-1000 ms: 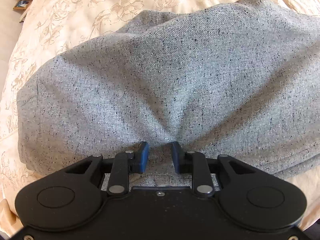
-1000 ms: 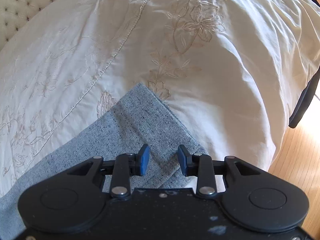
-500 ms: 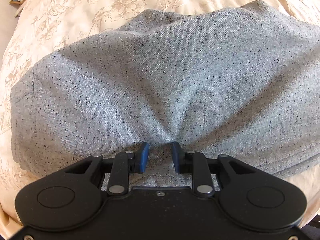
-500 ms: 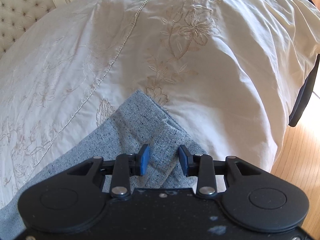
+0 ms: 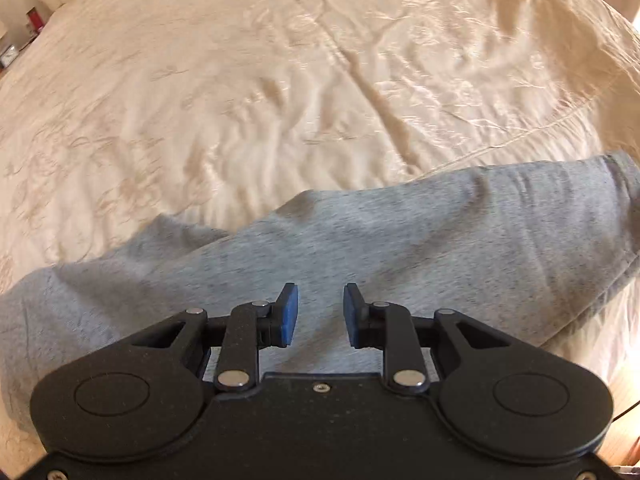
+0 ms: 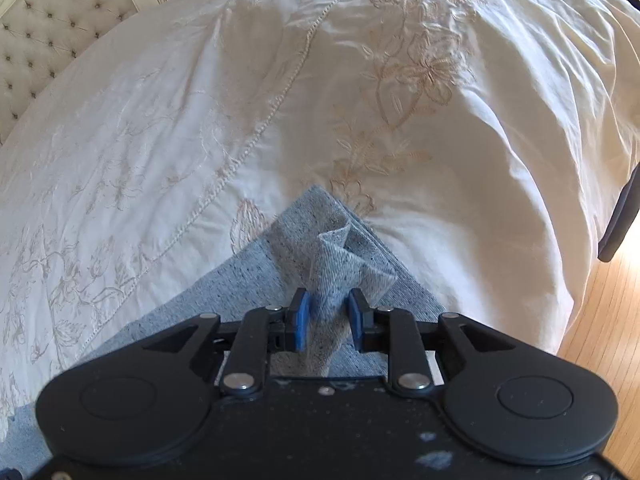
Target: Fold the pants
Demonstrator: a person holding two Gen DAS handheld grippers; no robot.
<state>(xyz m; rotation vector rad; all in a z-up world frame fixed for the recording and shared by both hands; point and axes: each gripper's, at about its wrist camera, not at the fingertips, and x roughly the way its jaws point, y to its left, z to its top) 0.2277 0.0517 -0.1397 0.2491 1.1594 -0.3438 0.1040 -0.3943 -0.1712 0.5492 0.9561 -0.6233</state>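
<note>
Grey speckled pants lie in a band across the cream bedspread. My left gripper hangs over their middle, lifted, its blue pads a short way apart with grey cloth filling the gap; this view is blurred. In the right wrist view the pants' corner lies near the bed's edge. My right gripper is closing on a fold of that corner, which stands bunched up between and beyond the pads.
The embroidered bedspread stretches far ahead to a tufted headboard. The bed drops off at the right to a wooden floor, where a dark strip hangs. Small items stand beside the bed at far left.
My left gripper rose and tipped up, so much more bedspread shows beyond the pants. The right jaws narrowed onto the corner, which was flat and is now bunched up between the pads.
</note>
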